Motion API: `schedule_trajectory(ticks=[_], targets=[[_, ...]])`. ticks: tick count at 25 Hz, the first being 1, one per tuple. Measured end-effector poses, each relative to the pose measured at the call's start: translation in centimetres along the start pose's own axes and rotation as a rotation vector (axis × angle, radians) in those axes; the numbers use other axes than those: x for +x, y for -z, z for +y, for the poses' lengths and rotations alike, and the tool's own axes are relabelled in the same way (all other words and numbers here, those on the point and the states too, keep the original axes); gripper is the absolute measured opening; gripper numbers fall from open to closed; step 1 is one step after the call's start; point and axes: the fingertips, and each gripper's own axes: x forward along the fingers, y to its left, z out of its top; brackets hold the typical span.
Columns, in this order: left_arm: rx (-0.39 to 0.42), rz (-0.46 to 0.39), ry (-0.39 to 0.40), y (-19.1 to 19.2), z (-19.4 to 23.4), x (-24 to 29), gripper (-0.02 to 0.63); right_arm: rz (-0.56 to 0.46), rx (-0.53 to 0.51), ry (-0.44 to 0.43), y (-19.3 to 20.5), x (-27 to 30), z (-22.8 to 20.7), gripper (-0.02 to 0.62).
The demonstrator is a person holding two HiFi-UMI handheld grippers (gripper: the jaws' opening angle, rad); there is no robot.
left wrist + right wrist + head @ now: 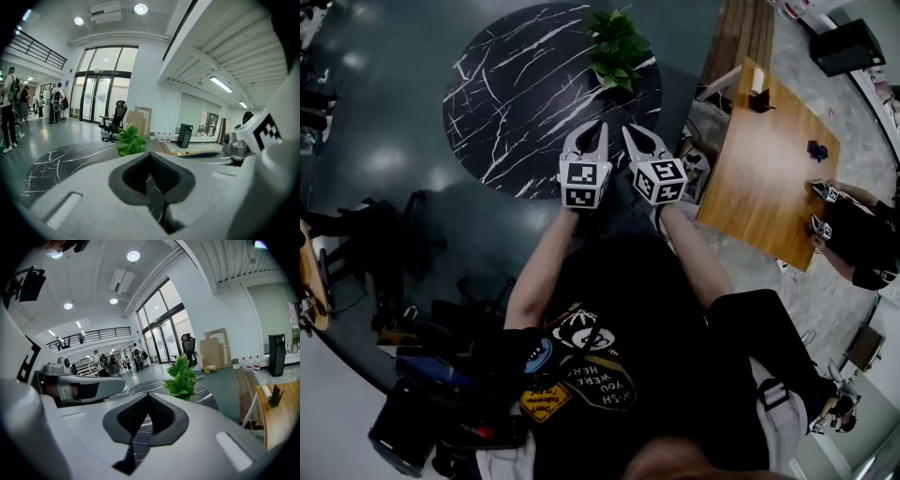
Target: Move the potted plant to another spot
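Where the round table (516, 103) ends, the potted plant (617, 47) stands upright.

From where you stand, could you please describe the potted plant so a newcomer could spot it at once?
Find the round black table veined with white. At its far right edge stands the potted plant. It is the only green, leafy thing; the wooden table beside it holds no greenery.

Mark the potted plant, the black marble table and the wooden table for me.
potted plant (617, 49), head view, on its leaves.
black marble table (506, 103), head view, bare top.
wooden table (764, 178), head view, bare middle of its top.
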Motion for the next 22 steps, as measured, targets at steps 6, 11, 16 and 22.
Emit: schedule_trajectory(ticks=[6, 11, 16, 22], targets=[[0.000, 0.093, -0.025, 3.9, 3.3, 6.1, 0.003, 0.071, -0.015, 0.027, 3.7, 7.1, -5.0, 0.002], [-0.009, 0.124, -0.065, 4.5, 6.0, 8.9, 0.003, 0.149, -0.028, 0.006, 9.4, 14.3, -8.9, 0.347], [-0.064, 0.085, -0.097, 4.6, 9.3, 10.9, 0.004, 0.141, -0.117, 0.110, 9.9, 19.7, -13.0, 0.472], [-0.103, 0.100, -0.116, 6.9, 13.7, 13.7, 0.004, 0.121, -0.097, 0.134, 9.2, 24.5, -15.2, 0.495]])
